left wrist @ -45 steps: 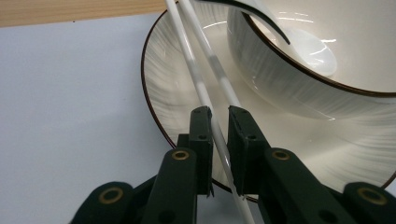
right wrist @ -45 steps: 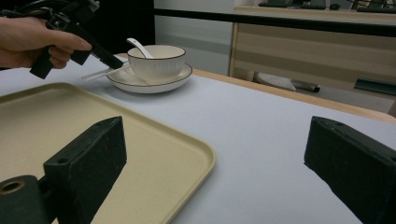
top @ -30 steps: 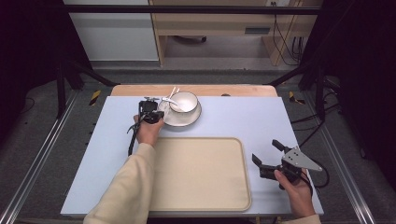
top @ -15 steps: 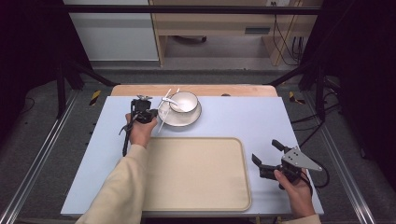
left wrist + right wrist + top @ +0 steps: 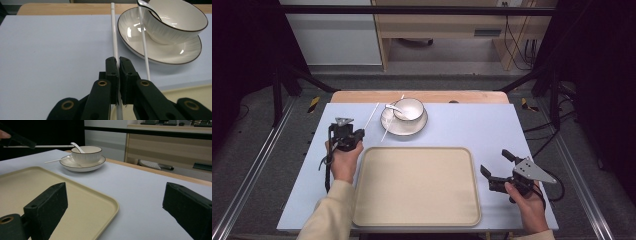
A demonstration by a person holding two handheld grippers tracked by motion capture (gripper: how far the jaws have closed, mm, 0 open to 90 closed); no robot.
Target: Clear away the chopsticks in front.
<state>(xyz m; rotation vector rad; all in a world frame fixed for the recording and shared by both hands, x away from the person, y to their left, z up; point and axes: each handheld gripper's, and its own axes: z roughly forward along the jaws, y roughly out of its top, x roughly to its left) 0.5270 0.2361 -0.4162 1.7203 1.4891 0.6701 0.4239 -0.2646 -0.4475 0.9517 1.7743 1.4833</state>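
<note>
a: largest first. table [image 5: 472, 125] with a pale blue-grey top, a wooden strip along its far edge.

b: next, the beige tray [image 5: 416, 186], empty, lying flat on the near half of the table between the two hands. in the right gripper view its rounded corner sits just past the near jaw.

a: plate [image 5: 404, 123] beyond the tray's far edge, white with a dark rim. a white bowl [image 5: 409, 108], ribbed on the outside, stands on it, a little toward the far right of the plate. a white spoon [image 5: 393, 107] leans in the bowl, handle out over the left rim.

b: chopsticks?

a: two, both white. one chopstick [image 5: 144, 42] rests with its far part across the plate's left rim and its near end down on the table. the second chopstick [image 5: 114, 35] is clear of the plate, to its left.

b: left gripper [image 5: 346, 133]?

a: jaws closed nearly together on that second chopstick, pinching it near its near end; the stick runs forward between them. held left of the tray's far left corner.

b: right gripper [image 5: 497, 166]?

a: jaws spread wide, nothing between them. it sits off the tray's right edge, pointing left and away.
</note>
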